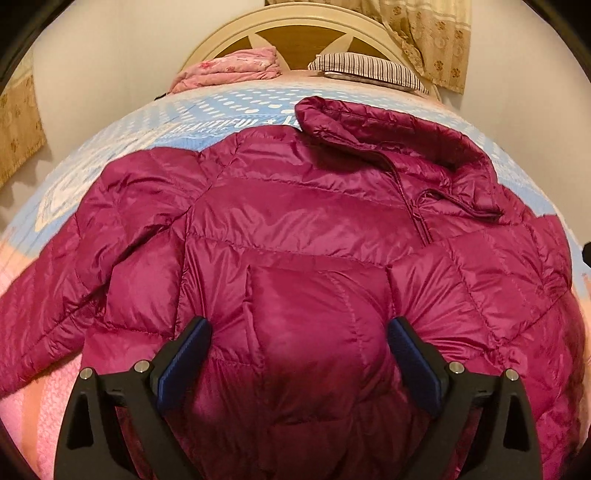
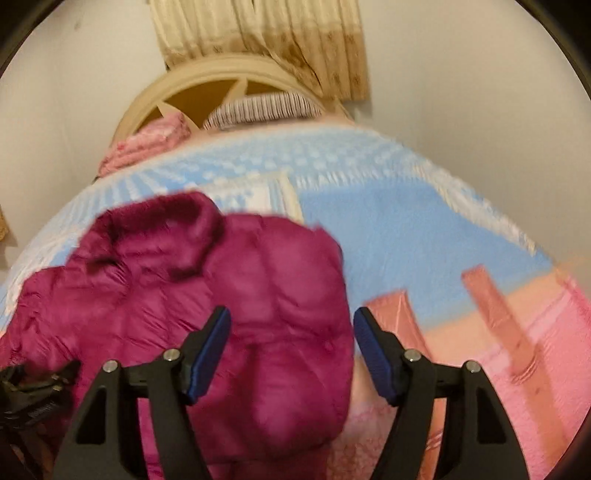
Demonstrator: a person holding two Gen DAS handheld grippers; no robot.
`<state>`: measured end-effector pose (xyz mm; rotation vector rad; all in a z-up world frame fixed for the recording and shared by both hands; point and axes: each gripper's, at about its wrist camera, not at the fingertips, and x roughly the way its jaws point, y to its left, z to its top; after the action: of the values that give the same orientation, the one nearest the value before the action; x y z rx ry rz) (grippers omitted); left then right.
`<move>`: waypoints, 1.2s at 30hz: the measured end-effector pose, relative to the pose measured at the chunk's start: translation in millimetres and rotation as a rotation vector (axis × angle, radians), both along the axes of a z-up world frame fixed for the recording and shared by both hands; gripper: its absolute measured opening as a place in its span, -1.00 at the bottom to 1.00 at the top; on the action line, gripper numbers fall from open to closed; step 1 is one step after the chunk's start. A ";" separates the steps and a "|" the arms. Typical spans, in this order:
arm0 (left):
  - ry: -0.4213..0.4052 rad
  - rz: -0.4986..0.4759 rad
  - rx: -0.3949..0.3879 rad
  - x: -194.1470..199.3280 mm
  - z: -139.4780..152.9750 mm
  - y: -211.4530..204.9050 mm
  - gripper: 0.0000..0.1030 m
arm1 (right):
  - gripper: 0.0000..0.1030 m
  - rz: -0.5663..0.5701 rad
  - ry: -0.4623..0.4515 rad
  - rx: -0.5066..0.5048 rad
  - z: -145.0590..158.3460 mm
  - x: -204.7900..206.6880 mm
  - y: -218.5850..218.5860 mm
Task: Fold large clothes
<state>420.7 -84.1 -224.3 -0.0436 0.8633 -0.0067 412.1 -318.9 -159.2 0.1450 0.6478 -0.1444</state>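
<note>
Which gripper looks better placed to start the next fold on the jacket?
Probably right. The right gripper is open at the jacket edge, beside bare blanket. The left gripper is open over the jacket's middle.

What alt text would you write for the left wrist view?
A magenta puffer jacket lies spread on a bed's blue and pink blanket, with the open left claw over its lower part. A folded pink cloth and striped pillow lie by the headboard.

Jacket [image 2: 221, 280] fills left; blanket [image 2: 406, 229] right clear.
</note>
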 end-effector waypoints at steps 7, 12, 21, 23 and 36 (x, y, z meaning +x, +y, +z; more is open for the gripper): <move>0.005 0.000 0.000 0.4 -1.3 -1.1 0.91 | 0.38 0.080 0.155 -0.061 -35.3 59.8 25.4; 0.010 0.001 -0.009 1.1 -2.1 1.3 0.93 | 0.36 0.084 0.222 -0.043 -49.9 66.9 19.4; 0.015 0.002 -0.010 1.1 -2.4 2.3 0.94 | 0.57 0.203 0.149 -0.054 -2.7 -9.5 69.6; 0.014 0.004 -0.008 1.2 -2.3 1.9 0.94 | 0.57 0.239 0.178 -0.054 -14.9 -10.7 82.1; 0.021 0.005 0.014 2.1 -4.1 -1.4 0.95 | 0.61 0.223 0.212 -0.073 -57.8 -10.0 84.9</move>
<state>422.8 -85.4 -228.4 -0.0325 0.8846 0.0048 402.1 -234.1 -217.0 -0.0143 0.8639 0.0319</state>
